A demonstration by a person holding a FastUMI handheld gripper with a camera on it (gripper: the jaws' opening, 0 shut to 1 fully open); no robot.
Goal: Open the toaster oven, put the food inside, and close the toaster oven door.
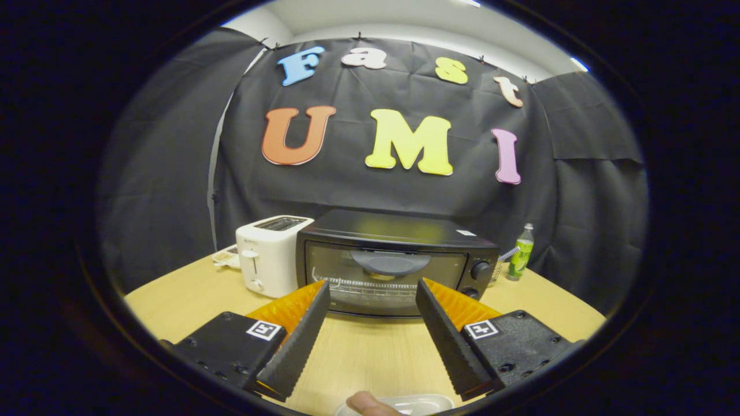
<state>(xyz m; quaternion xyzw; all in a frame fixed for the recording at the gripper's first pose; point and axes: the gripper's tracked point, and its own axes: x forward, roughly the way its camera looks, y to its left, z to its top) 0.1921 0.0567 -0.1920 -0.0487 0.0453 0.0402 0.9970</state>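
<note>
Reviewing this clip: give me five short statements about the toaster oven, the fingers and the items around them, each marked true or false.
1. The toaster oven door is shut. True.
2. The gripper fingers are clamped on the door handle. False: they are spread apart, holding nothing, short of the oven.
3. A white toaster stands beside the oven. True.
4. The green bottle lies on its side. False: it stands upright.
5. Food already sits on the oven rack. False: none can be seen through the glass.
</note>
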